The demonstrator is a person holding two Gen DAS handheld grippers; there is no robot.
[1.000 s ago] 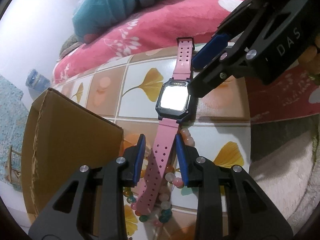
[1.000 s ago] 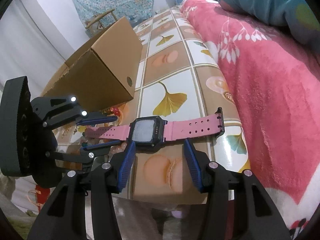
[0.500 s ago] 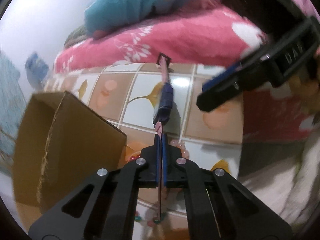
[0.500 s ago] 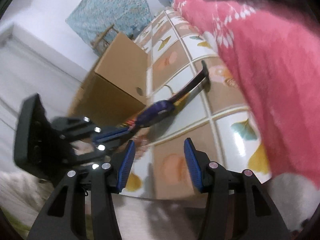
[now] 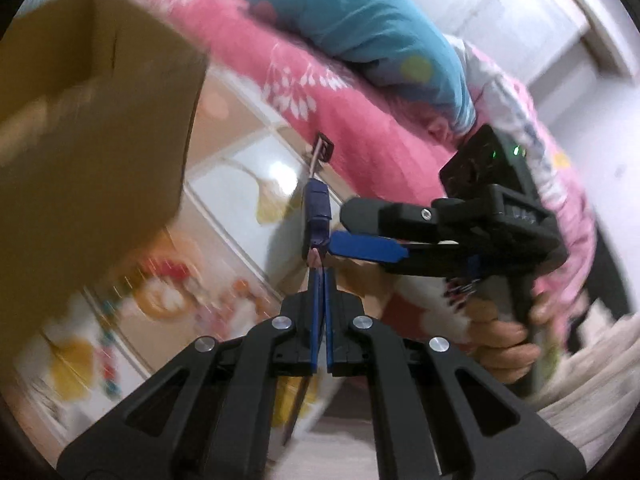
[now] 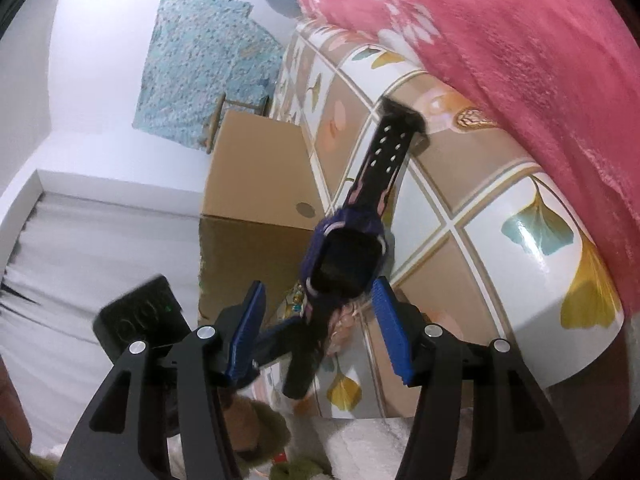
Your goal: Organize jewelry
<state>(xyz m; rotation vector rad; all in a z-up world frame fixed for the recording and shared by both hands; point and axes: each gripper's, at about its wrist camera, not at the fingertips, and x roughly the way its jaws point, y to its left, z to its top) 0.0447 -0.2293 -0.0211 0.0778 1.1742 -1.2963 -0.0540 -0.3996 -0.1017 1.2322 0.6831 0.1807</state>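
1. Left tongs (image 5: 320, 300) closed on the lower strap of the smartwatch (image 6: 346, 256), lifted edge-on above the tiled surface (image 6: 516, 232).
2. Right tongs (image 6: 320, 328) opening beside the watch body, not pressing it.
3. Bead bracelets (image 5: 108, 344) not yet sorted; cardboard box (image 6: 256, 176) near, probably the destination.

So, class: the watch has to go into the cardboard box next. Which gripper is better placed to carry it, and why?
Left. The left gripper is already shut on the watch strap and holds it off the tabletop, beside the cardboard box. The right gripper is opening, its fingers either side of the watch case, not pressing it.
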